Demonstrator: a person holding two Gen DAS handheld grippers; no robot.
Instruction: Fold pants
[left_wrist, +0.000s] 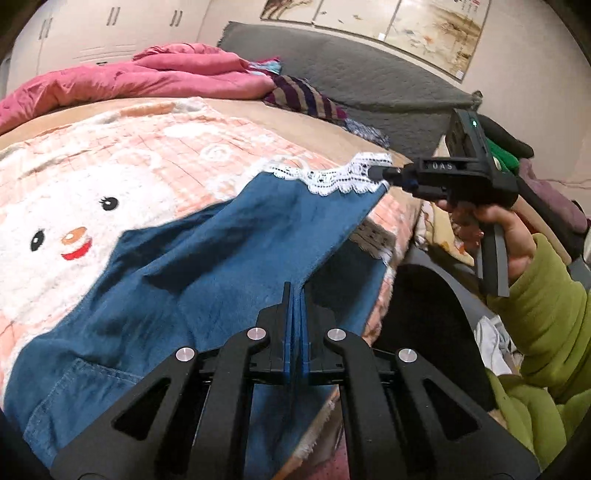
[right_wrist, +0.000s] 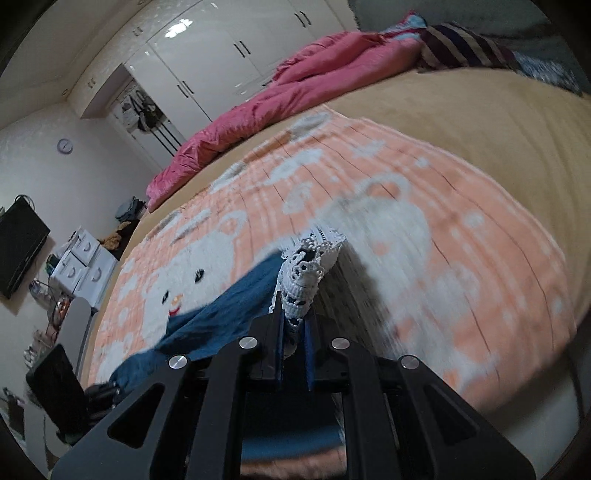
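Nearest in the left wrist view, the left hand-held gripper (left_wrist: 294, 295) is seen with its jaws closed narrow on an edge of the blue denim pants (left_wrist: 207, 266), at the side of the garment near the edge of the bed (left_wrist: 376, 314). A pocket seam is visible on the denim at lower left. In the right wrist view, the right hand-held gripper (right_wrist: 293, 325) is closed on the white lace hem (right_wrist: 306, 273) of a leg; the lace is bunched between the jaws.

The pants are spread on a pink cartoon-cat blanket (left_wrist: 110, 177) covering the bed, the leg running from the near gripper out to the lace hem (left_wrist: 332, 173), which is held off the blanket at its far corner. The fabric between the two grips appears lifted and lightly taut. The right-view background is blurred, so finer detail there cannot be told.

Judged step: the lengthwise or leg-to-waist fold is being set up, with both ends of one side pinched. Fold not yet made.

Next move, as judged: the lace hem would need to be carried over toward the waist end and laid flat, edges aligned, with tension kept even so the denim does not bunch or slide off the bed edge.

Farther back: a pink quilt (left_wrist: 147, 77), a striped cloth (left_wrist: 306, 98), a grey headboard (left_wrist: 351, 70), white wardrobe doors (right_wrist: 229, 51).
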